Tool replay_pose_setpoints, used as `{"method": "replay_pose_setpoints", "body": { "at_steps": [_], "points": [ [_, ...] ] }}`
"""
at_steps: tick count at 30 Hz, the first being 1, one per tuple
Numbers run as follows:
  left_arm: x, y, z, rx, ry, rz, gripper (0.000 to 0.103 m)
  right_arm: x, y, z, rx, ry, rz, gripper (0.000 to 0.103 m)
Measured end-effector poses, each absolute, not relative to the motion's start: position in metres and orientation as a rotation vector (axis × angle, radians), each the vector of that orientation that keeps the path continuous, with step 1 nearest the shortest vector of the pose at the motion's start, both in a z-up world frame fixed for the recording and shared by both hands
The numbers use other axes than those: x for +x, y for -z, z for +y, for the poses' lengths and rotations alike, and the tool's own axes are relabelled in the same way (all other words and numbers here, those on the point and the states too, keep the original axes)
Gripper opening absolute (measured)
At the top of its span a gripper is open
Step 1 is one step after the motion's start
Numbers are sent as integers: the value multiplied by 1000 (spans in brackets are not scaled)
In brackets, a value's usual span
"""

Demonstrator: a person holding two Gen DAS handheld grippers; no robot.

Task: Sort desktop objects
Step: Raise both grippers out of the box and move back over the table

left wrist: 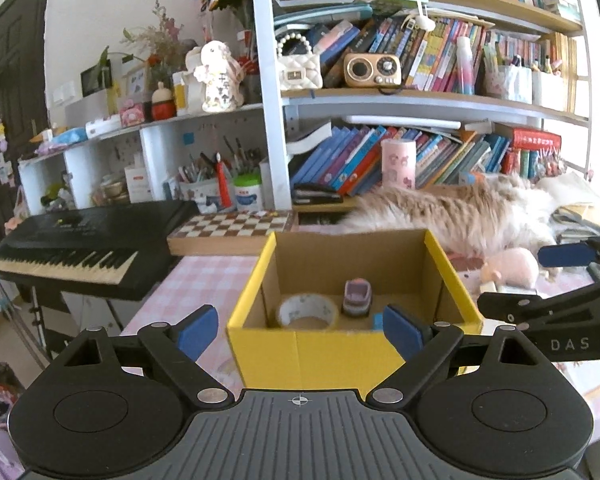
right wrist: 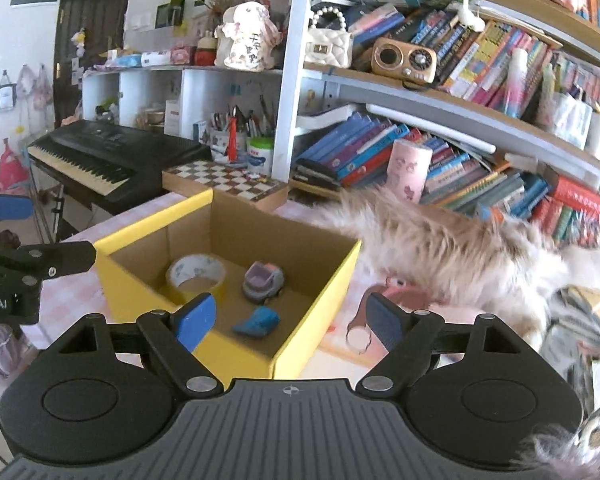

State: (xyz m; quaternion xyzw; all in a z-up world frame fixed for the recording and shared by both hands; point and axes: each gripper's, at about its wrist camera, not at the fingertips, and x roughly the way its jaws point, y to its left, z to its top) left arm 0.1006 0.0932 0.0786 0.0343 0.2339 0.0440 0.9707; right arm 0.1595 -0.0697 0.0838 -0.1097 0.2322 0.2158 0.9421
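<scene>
— How many things sit in the yellow box?
— Three: one tape roll, one toy car, one blue lump.
— And boxes?
— One. One keyboard, one chessboard.

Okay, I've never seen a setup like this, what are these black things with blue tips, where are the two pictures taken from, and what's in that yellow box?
These are two hand-held grasping tools, one in each of a person's hands, each with a wide-angle camera looking along its two blue-padded fingers. One picture is from the left tool, the other from the right tool. Both stand open and hold nothing. On the pink checked tablecloth sits an open yellow cardboard box containing a roll of patterned tape, a small grey and purple toy car and a blue crumpled lump. A fluffy cream-and-tan cat stands right behind the box.
</scene>
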Motion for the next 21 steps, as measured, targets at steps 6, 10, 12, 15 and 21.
{"method": "replay_pose_setpoints", "body": {
  "at_steps": [6, 10, 12, 15, 21],
  "points": [
    [78, -69, 99, 76, -83, 510, 92, 130, -71, -66, -216, -419, 509, 81],
    [63, -61, 101, 77, -86, 539, 92, 111, -63, -64, -210, -396, 518, 81],
    [55, -56, 103, 77, -86, 549, 92, 102, -59, -63, -199, -384, 522, 81],
    [45, -51, 105, 77, -88, 564, 92, 91, -54, -62, -181, -364, 531, 81],
    [29, -38, 110, 57, -107, 601, 92, 72, -43, -57, -161, -341, 560, 81]
  ]
}}
